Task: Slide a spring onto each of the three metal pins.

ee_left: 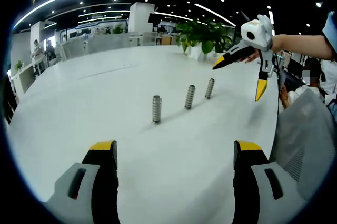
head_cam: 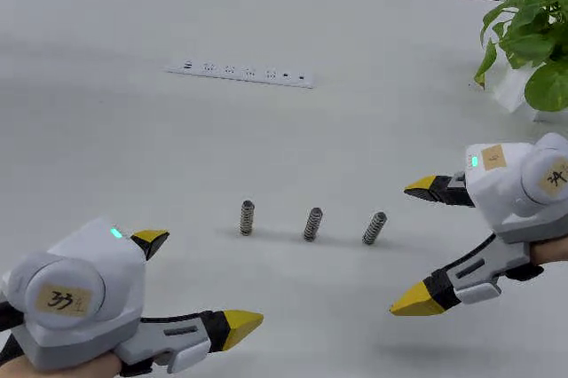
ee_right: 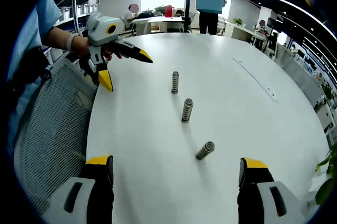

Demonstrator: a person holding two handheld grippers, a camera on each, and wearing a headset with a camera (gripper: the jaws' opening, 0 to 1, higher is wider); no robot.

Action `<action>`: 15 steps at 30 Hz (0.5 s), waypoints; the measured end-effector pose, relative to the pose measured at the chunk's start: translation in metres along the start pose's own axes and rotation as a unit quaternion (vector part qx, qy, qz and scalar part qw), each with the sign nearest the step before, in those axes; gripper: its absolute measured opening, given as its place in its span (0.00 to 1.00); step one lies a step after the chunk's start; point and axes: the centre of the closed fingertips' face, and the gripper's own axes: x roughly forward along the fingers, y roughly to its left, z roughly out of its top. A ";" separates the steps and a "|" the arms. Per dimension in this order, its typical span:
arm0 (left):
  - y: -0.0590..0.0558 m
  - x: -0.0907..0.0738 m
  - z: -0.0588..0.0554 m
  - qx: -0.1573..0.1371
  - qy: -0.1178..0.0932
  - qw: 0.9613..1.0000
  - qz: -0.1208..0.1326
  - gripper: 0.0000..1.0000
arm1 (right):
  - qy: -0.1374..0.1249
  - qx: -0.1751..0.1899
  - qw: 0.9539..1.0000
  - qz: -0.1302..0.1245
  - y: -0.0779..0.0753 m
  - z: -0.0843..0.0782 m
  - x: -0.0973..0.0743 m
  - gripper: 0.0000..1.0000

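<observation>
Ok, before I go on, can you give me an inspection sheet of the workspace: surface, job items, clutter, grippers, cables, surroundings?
Surface: white table, large and plain.
Job's things: three springs stand in a row, the left spring and middle spring near upright, the right spring leaning. The pins cannot be told apart from the coils.
Clutter: power strip farther back; potted plant at the far right.
Grippers: left gripper and right gripper are both open, empty and clear of the springs.
Cables: nothing seen.
Surroundings: open office; mesh chair back beside the table; a person with a blue box stands beyond it.
</observation>
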 end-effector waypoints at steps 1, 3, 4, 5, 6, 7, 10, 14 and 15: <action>0.000 0.000 0.000 0.001 0.001 1.000 0.000 0.89 | -0.003 0.005 1.000 -0.003 0.001 -0.002 -0.001 0.99; 0.000 -0.001 0.001 0.002 0.002 1.000 0.000 0.89 | -0.012 0.023 1.000 -0.006 0.005 -0.005 -0.005 0.99; 0.000 -0.001 0.001 0.002 0.002 1.000 0.000 0.90 | -0.020 0.029 0.999 -0.010 0.005 -0.005 -0.007 0.99; 0.000 -0.002 0.001 0.003 0.002 1.000 -0.001 0.90 | -0.028 0.043 0.999 -0.014 0.007 -0.006 -0.009 0.99; 0.000 -0.002 0.001 0.003 0.003 1.000 -0.001 0.90 | -0.031 0.049 0.998 -0.019 0.008 -0.008 -0.011 0.99; 0.001 -0.002 0.001 0.003 0.003 1.000 0.000 0.90 | -0.038 0.052 0.998 -0.022 0.009 -0.009 -0.013 0.99; 0.000 -0.004 0.001 0.006 0.007 1.000 -0.001 0.90 | -0.048 0.073 0.996 -0.024 0.017 -0.013 -0.018 0.99; 0.000 -0.006 0.000 0.009 0.012 1.000 -0.003 0.90 | -0.054 0.076 0.995 -0.032 0.021 -0.020 -0.024 0.99; -0.001 -0.007 0.000 0.010 0.014 1.000 -0.003 0.90 | -0.063 0.084 0.994 -0.039 0.021 -0.020 -0.026 0.99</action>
